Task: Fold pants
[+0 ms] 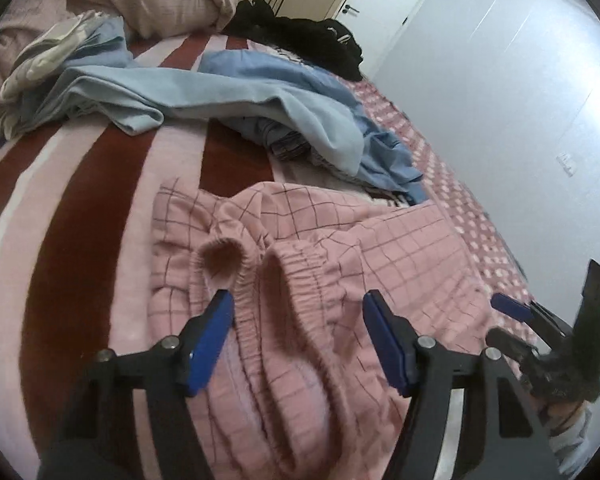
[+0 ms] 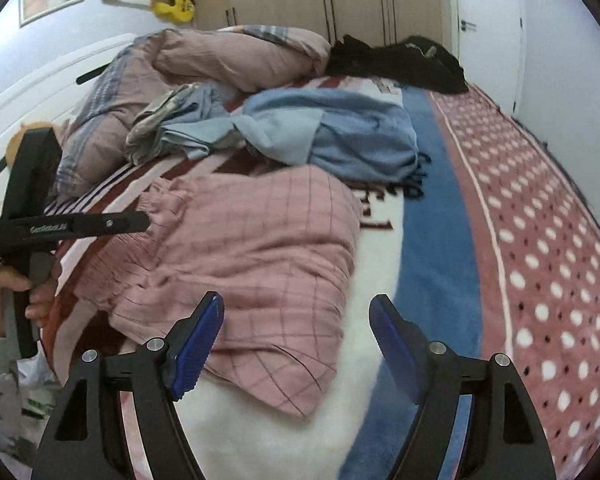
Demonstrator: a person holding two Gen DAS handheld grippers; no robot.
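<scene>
1. Bedding first: at nine o'clock in the left wrist view the striped blanket (image 1: 80,208) lies bare, with the pink checked pants (image 1: 300,264) crumpled on it at the centre.

2. Left gripper (image 1: 296,320) is released, its blue pads wide apart and holding nothing. The gathered elastic waistband (image 1: 256,276) sits between them at twelve o'clock, nearest the left-hand pad.

3. Right gripper (image 2: 296,320) is likewise spread and empty. From its own camera the pants (image 2: 252,248) lie at eleven o'clock, a loose corner just under the left-hand pad and white blanket between the pads.

4. The relation that matters, as I judge it: the waistband is at the left gripper's end, and the legs appear to run away toward two o'clock in the left view, so the left tool is nearer the waist and the right tool nearer the free cloth edge.

5. A heap of blue clothes (image 2: 332,132) lies beyond the pants at twelve o'clock, near but apart from them.

6. Hard to read: the pant legs are bunched, so cuffs and true long axis cannot be made out, and motion blur softens the near cloth.
</scene>
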